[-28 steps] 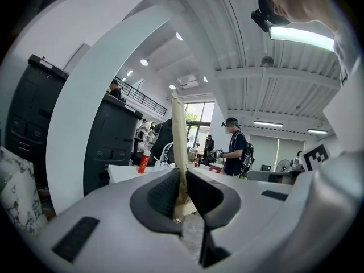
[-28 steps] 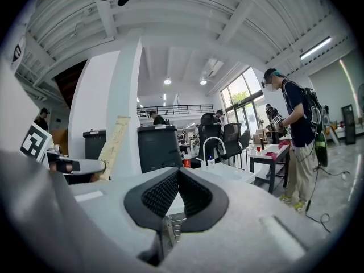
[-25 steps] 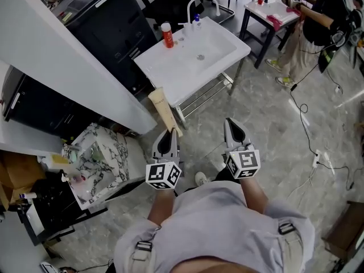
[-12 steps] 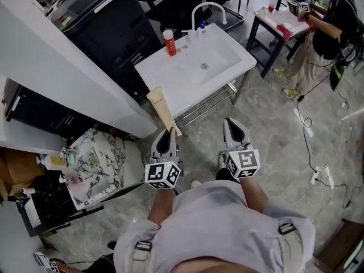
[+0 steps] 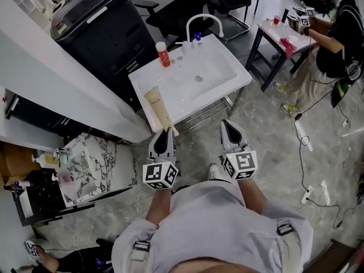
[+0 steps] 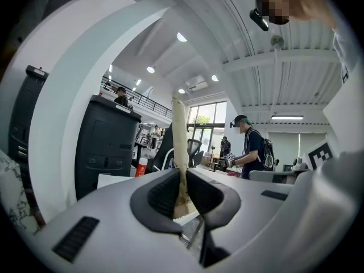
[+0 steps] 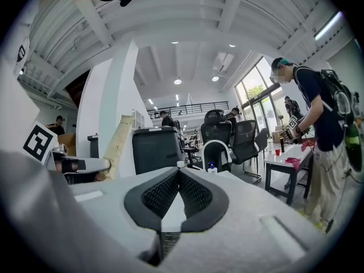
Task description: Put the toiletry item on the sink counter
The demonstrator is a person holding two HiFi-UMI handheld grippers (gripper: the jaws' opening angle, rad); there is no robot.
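The left tongs [image 5: 162, 135] clamp the lower end of a cream tube [image 5: 158, 109], held in the air just short of the sink surface [image 5: 170, 81]. The right tongs [image 5: 230, 127] are pressed together, empty.

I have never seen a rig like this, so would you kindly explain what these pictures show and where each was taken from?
No robot here: a person wears a downward-looking camera on the head and holds a left gripper and a right gripper; the marker cubes belong to them. The other two pictures come from cameras riding on each gripper. The left gripper's fingers are shut on a beige tube, the toiletry item. The right gripper's fingers are together, holding nothing. Ahead stands the white sink counter, bearing a faucet and a red bottle.
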